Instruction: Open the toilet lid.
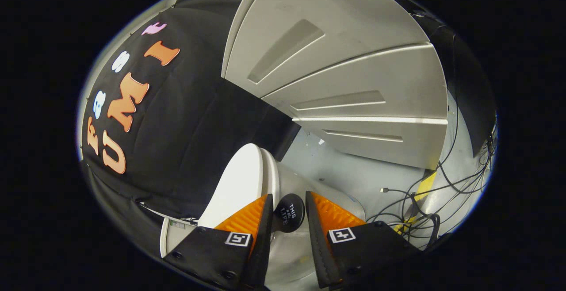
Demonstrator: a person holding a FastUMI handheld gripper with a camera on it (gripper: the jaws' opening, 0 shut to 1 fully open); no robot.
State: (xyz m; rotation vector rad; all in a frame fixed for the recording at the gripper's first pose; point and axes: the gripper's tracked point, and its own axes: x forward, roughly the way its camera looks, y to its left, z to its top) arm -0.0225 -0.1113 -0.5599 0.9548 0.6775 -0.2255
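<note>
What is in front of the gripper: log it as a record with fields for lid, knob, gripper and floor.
lid: white toilet lid, raised, standing up beside the left finger
knob: black round knob, between the fingers
gripper: gripper, fingers close on either side of the knob; contact cannot be told
floor: loose cables beyond the right finger

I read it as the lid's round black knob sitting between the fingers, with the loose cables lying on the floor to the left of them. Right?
Not quite. In the gripper view the round black knob does sit between the open fingers, but the loose cables lie on the floor to their right, not their left.
</note>
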